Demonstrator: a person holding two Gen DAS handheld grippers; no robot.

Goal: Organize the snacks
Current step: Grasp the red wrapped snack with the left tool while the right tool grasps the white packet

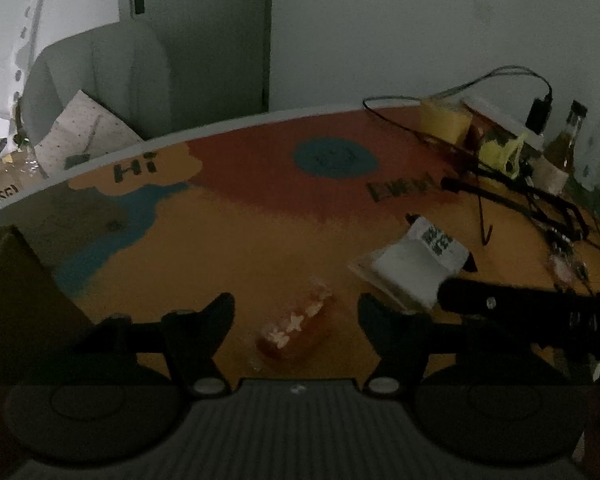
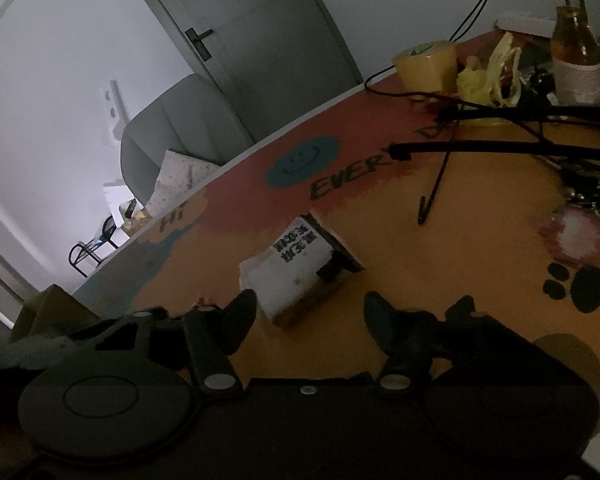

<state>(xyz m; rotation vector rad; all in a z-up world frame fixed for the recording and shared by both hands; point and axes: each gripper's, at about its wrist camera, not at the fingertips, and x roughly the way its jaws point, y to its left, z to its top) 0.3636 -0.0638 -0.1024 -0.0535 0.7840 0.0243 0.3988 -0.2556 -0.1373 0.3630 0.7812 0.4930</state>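
A red and white wrapped snack [image 1: 296, 330] lies on the orange table [image 1: 240, 248] between the fingers of my open left gripper [image 1: 296, 314]. A white snack packet with black print [image 1: 416, 266] lies to its right; the right gripper's finger [image 1: 500, 304] reaches its near edge. In the right wrist view the same white packet [image 2: 292, 268] lies just ahead of my open, empty right gripper [image 2: 310, 310]. A pink wrapped snack [image 2: 572, 238] lies at the right.
A brown cardboard box [image 1: 16, 288] stands at the left edge. A yellow tape roll [image 2: 428, 66], yellow wrappers [image 2: 488, 76], a glass bottle [image 2: 576, 56] and black cables [image 2: 520, 148] crowd the far right. A grey chair [image 2: 168, 128] and a door stand beyond the table.
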